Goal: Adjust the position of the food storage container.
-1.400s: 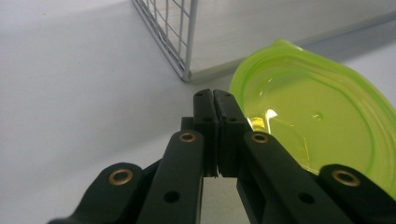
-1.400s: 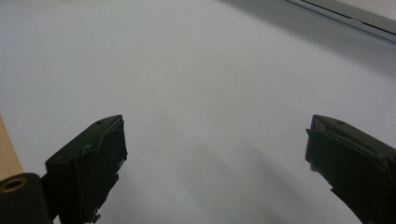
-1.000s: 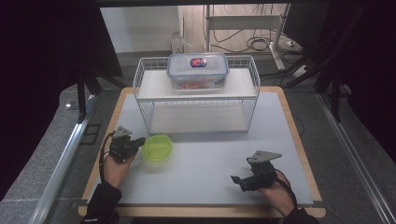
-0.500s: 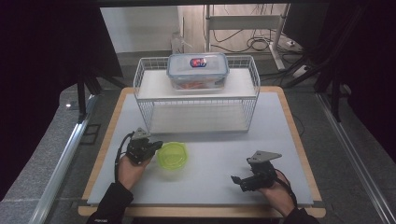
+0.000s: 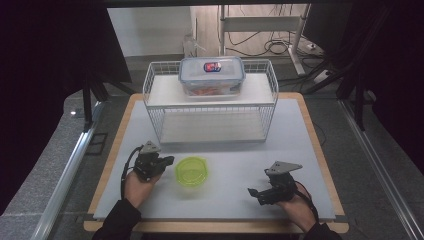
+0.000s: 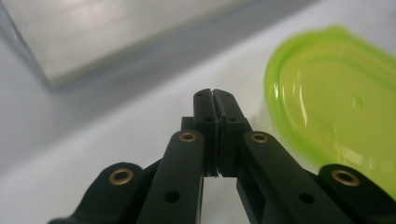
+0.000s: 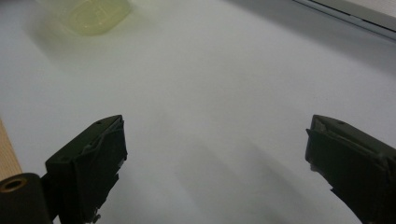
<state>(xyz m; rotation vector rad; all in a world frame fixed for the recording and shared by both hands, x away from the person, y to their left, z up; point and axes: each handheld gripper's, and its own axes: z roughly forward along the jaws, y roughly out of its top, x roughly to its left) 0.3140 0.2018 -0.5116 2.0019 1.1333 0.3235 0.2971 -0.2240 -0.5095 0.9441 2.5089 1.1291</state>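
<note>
A lime-green translucent round lid lies flat on the white mat, left of centre. My left gripper rests on the mat just left of it, its tips at the lid's left rim. In the left gripper view the left gripper is shut with nothing between the jaws, and the green lid lies to the right of them. My right gripper sits low near the mat's front right. In its own view the right gripper stands wide open over bare mat, with the green lid far off.
A white wire rack stands at the back centre of the mat. A clear lidded food box with something orange inside sits on the rack's top shelf. The wooden table edge frames the mat.
My left gripper has slid to the right across the mat, still shut. The green lid has shifted right and a little nearer along with it. The right gripper has stayed put.
</note>
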